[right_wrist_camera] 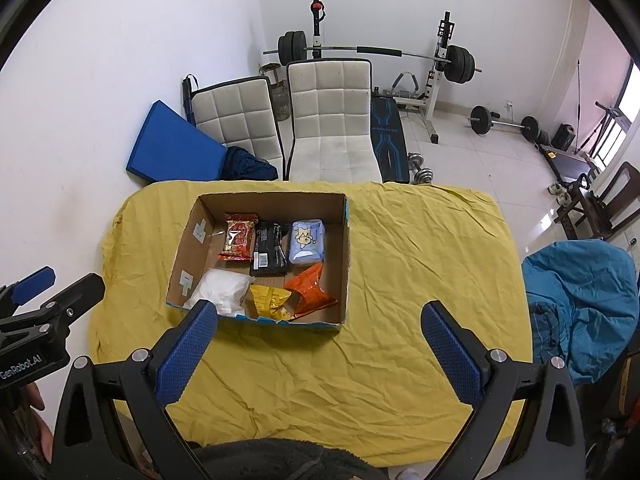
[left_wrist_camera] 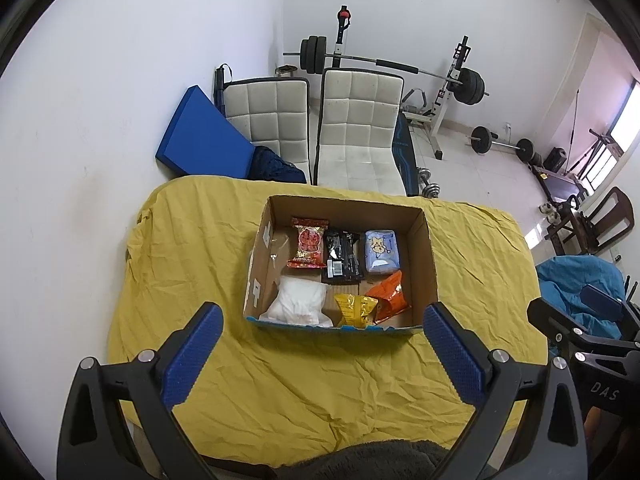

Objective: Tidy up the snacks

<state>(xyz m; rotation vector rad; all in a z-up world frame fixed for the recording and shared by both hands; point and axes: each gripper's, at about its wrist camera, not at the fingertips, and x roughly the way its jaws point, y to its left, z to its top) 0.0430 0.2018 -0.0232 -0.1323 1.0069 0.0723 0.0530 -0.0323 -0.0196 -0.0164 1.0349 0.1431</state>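
left gripper [left_wrist_camera: 322, 320]: black frame showing blue dimpled finger pads [left_wrist_camera: 192, 354], silver round screws sitting at the finger joints, white "GenRobot.AI" lettering showing on its side | right gripper [right_wrist_camera: 320, 320]: wearing the same black frame, blue textured pads [right_wrist_camera: 450, 350], silver screws, "DAS" marking showing on its body
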